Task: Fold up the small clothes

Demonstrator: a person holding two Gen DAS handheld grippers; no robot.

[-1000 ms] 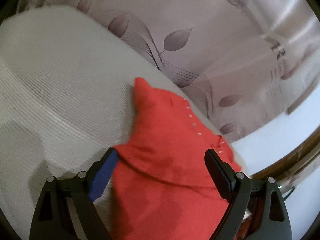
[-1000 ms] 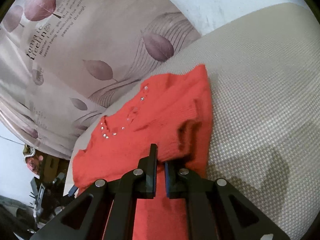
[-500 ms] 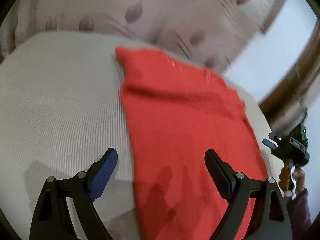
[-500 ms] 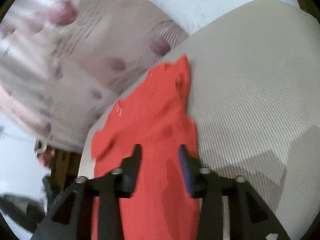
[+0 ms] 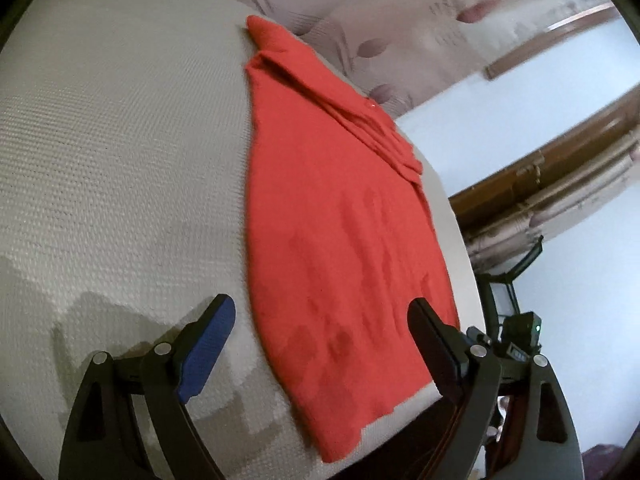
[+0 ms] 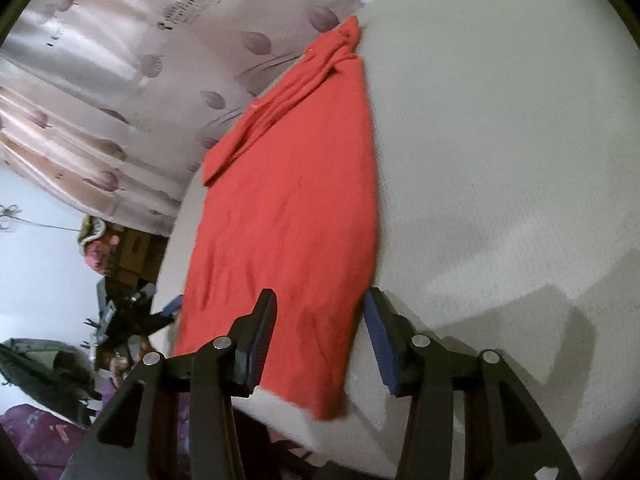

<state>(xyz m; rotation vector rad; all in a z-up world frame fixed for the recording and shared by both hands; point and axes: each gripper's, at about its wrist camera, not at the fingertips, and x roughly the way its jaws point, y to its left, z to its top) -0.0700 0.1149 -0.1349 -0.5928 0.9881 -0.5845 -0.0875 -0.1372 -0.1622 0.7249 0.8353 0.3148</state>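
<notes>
Left wrist: red garment [image 5: 336,216] flat.

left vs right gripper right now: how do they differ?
Left gripper has its jaws spread wide; right gripper stands narrower, about half open. Left straddles the red garment's edge, one finger over bare white cushion; right frames the garment's near corner. Shared: neither pinches fabric, both hover at the near hem.

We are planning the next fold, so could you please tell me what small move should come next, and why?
Probably lower both claws onto the near hem of the red top: it lies long and flat on the cushion, and the left claw and right claw hang open above that end, gripping nothing.
</notes>
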